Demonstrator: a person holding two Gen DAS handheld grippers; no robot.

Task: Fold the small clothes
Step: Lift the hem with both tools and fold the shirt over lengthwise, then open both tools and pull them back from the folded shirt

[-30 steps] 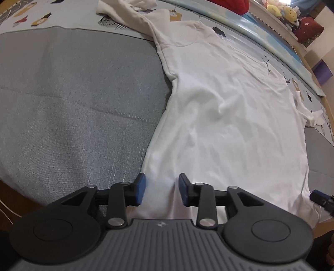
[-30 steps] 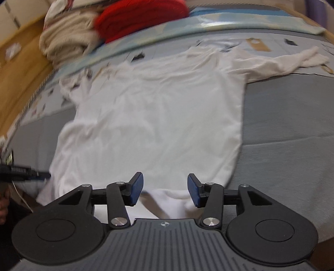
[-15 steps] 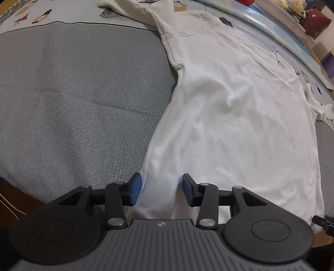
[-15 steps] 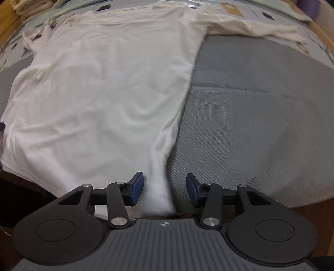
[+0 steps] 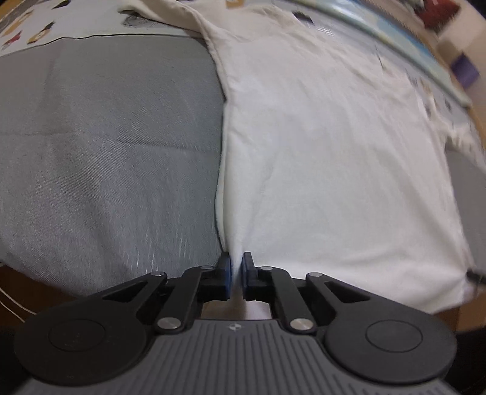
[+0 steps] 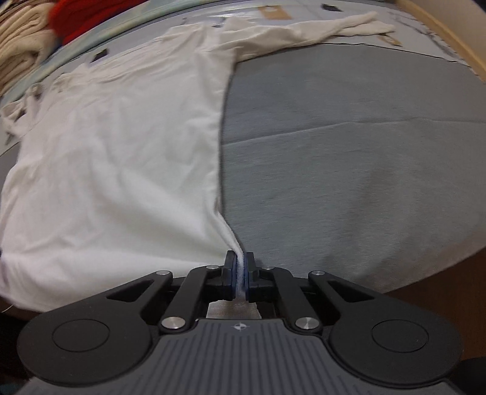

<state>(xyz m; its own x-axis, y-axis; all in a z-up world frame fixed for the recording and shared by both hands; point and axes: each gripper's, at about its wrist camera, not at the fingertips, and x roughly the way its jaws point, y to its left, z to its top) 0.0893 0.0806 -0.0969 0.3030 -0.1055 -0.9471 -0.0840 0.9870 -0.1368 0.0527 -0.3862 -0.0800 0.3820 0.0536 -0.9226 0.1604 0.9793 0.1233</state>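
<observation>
A white long-sleeved shirt (image 5: 328,145) lies spread flat on a grey mat (image 5: 106,145), its sleeves stretching toward the far edge. In the left wrist view my left gripper (image 5: 236,267) is shut on the shirt's near hem at its left corner, white cloth pinched between the blue pads. The right wrist view shows the same shirt (image 6: 121,152) with my right gripper (image 6: 240,267) shut on the hem's right corner, a thin fold of cloth squeezed between the pads. Both grippers point steeply down at the mat's (image 6: 349,167) near edge.
A patterned play mat (image 5: 36,27) lies beyond the grey mat. Folded beige cloth (image 6: 21,57) and a red item (image 6: 82,15) are piled at the far left in the right wrist view. A wooden border (image 6: 449,33) runs along the right.
Both grippers went from open to shut on the shirt's hem corners. The right gripper slid along the hem to the shirt's right corner before closing.
</observation>
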